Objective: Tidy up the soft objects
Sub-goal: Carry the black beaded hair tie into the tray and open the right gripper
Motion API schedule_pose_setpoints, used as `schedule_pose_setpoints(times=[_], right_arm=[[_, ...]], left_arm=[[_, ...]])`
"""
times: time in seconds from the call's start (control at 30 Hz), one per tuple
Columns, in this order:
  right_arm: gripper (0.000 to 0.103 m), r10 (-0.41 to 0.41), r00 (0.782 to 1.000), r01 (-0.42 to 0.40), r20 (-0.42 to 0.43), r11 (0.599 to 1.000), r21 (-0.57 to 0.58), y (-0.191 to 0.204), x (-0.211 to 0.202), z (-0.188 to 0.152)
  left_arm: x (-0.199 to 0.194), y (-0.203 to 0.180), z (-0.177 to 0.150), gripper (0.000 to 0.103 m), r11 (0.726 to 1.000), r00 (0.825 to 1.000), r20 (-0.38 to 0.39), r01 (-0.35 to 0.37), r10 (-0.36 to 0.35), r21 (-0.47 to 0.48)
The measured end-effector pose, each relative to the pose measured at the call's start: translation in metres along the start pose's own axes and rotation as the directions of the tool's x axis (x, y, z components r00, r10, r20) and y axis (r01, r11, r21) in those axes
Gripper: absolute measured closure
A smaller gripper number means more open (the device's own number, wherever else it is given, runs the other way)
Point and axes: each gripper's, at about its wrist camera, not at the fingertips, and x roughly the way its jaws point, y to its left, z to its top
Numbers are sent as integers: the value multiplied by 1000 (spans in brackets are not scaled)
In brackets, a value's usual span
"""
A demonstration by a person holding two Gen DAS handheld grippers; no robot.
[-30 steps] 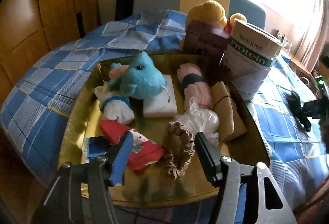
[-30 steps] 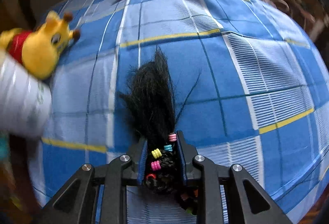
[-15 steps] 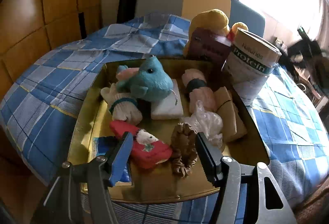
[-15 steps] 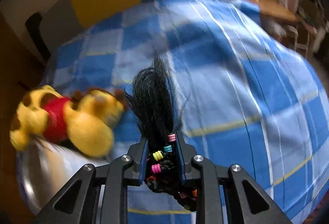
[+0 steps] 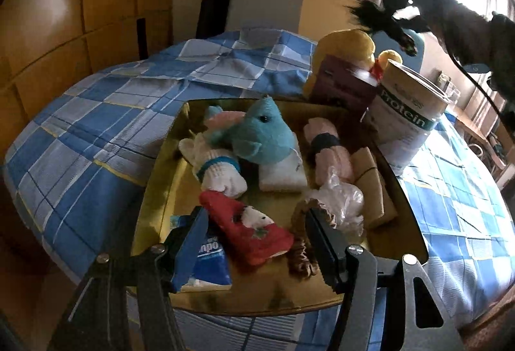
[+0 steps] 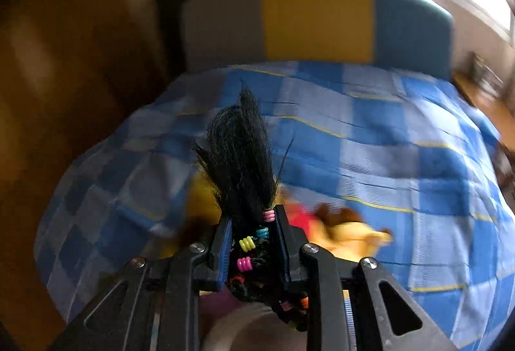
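Black plastic jaws of the left gripper (image 5: 254, 241) fill the bottom of the left wrist view, standing apart with nothing pinched. They hover over the near edge of a gold tray (image 5: 151, 190). Right behind the fingertips lie a red sock (image 5: 248, 232) and a brown scrunchie (image 5: 302, 254), with a blue packet (image 5: 209, 261) at lower left. Mid-frame there's a white sock (image 5: 219, 170), a teal plush (image 5: 264, 138), a pink roll (image 5: 328, 151) and a clear bag (image 5: 338, 199). Past the tray, at upper right, a protein can (image 5: 405, 116) stands on the blue checked cloth (image 5: 96, 125) beside a yellow plush (image 5: 347, 45). In the right wrist view the right gripper (image 6: 252, 241) is clamped on a black hairpiece (image 6: 241, 158) with coloured beads, lifted above the cloth, tuft pointing up-frame. That view is blurry.
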Motion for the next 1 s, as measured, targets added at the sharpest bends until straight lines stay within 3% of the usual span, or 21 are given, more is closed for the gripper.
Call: schedule_pose_setpoints(times=[0.27, 0.43, 0.57, 0.77, 1.0], right_arm=[[80, 165, 983, -179, -77, 949, -260, 92, 1, -63], [80, 198, 966, -244, -167, 913, -326, 117, 12, -116], [80, 202, 948, -273, -247, 915, -299, 122, 25, -163], [80, 170, 942, -257, -289, 920, -295, 117, 30, -224], [80, 132, 957, -211, -259, 929, -305, 108, 10, -266]], left_arm=[[-8, 6, 0, 39, 999, 999, 23, -32, 33, -22], [-13, 12, 0, 39, 996, 997, 32, -70, 72, -47], [-18, 17, 0, 35, 993, 994, 40, -102, 104, -68], [-23, 19, -1, 32, 991, 992, 52, -115, 119, -73], [-24, 14, -3, 28, 991, 991, 53, -118, 122, -67]])
